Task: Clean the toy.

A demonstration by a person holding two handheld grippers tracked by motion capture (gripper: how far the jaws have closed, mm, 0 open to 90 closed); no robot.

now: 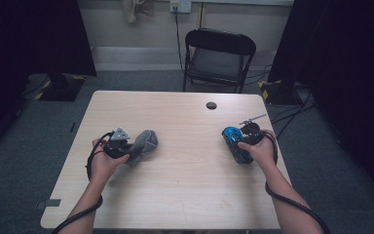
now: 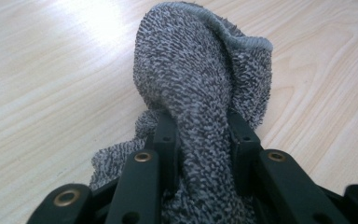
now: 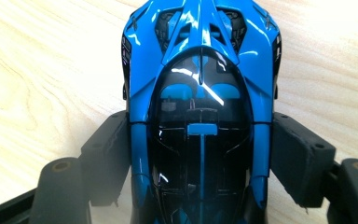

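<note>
Gripping one cloth (image 2: 200, 93) — one toy car (image 3: 200, 116)

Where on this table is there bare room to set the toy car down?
Bare wood lies between the grey terry cloth and the blue toy car, along the near edge, and across the far half of the light wooden table up to the round cable hole.

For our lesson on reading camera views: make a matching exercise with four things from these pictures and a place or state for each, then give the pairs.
Things:
1. cloth
2. toy car
3. chair
4. hole

Places or states:
A. on the floor beyond the table
B. clamped in the right gripper
C. in the tabletop near its far edge
D. clamped in the left gripper

Pairs: 1-D, 2-B, 3-A, 4-C
</note>
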